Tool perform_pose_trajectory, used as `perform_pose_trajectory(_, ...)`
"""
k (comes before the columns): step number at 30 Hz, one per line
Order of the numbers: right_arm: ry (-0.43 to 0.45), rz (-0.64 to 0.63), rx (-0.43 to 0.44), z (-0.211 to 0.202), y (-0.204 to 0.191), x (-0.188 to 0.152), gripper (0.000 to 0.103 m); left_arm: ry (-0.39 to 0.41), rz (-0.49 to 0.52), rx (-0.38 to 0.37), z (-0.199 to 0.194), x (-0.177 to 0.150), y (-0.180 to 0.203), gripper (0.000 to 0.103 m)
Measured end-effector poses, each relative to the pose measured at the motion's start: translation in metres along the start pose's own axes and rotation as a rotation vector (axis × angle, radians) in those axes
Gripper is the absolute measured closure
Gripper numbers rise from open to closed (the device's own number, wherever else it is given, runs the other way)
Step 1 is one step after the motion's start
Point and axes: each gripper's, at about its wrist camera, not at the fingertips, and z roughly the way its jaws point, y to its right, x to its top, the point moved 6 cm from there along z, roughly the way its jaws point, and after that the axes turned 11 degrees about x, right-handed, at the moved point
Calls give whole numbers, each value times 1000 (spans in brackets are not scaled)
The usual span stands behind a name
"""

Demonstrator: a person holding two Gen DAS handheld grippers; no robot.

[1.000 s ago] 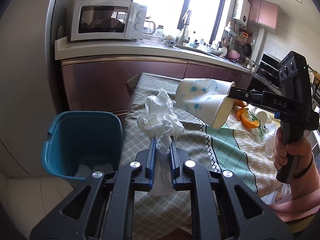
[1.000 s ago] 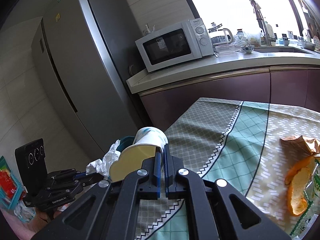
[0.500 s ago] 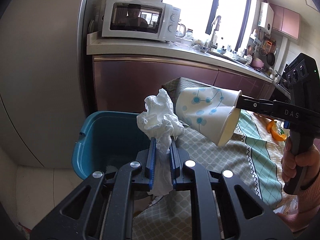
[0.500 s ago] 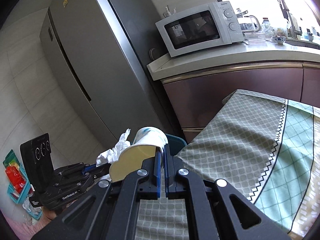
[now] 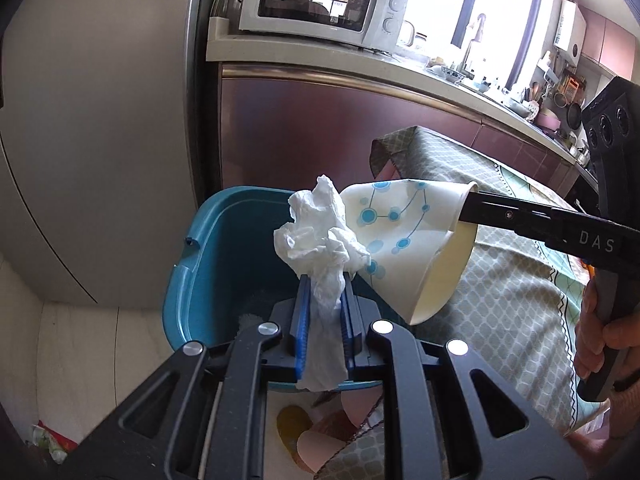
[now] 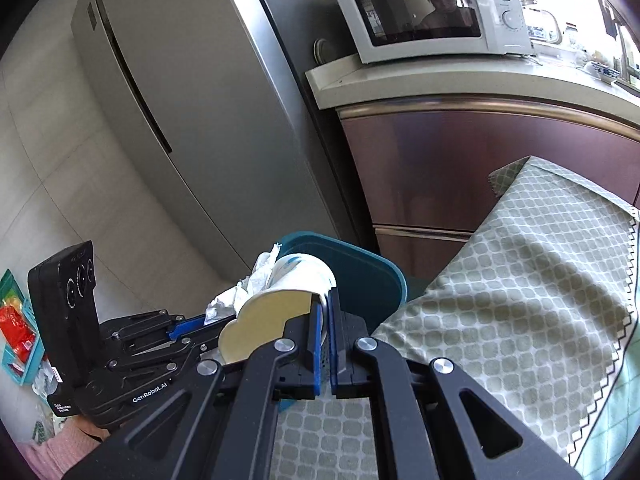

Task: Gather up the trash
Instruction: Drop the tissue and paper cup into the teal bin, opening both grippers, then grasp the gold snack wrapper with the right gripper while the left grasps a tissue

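Left claw (image 5: 325,292) clamps a crumpled tissue (image 5: 320,228); right claw (image 6: 325,312) pinches the rim of a tilted paper cup (image 5: 408,240). Both hang over the blue bin (image 5: 200,264) beside the worktop (image 6: 520,280). Neither is dropped yet; release remains.

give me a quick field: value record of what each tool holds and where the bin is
left tool: shut on crumpled tissue
right tool: shut on rim of paper cup, cup on its side
bin: teal, open, on the floor beside the table, below both items
table: covered with a patterned cloth
background: microwave on the counter
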Motion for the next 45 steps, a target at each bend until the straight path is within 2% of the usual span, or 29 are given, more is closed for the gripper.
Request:
perform_pose_trajectory(7, -55, 19, -18, 33, 10, 1, 100, -57, -14, 32, 37, -2, -9, 88)
perform_pose_trajectory(10, -73, 43, -19, 42, 15, 1, 96, -69, -17, 46, 49, -1, -10, 84)
perform_pose_trajectory(13, -84, 77, -21, 46, 21, 0, 86, -84, -21, 63, 61, 0, -9, 79)
perform_pose_trajectory(20, -57, 67, -17, 30, 23, -6, 86, -105, -14, 71, 78, -4, 0, 74)
perform_pose_trajectory(27, -27, 69, -7, -5, 24, -20, 83, -55, -2, 52, 58, -2, 17, 73)
perform_pose_trajectory(30, -4, 52, -8, -26, 20, -27, 82, -7, 6, 26, 39, 4, 30, 70)
perform_pose_trajectory(33, 28, 33, -18, -50, 16, -32, 76, 35, 21, -7, 20, 9, 47, 67)
perform_pose_trajectory(38, 92, 34, -39, -98, 20, -42, 74, 85, 68, -85, -11, 12, 87, 63)
perform_pose_trajectory(45, 181, 70, -131, -178, 39, -76, 74, 103, 183, -248, -40, 3, 173, 60)
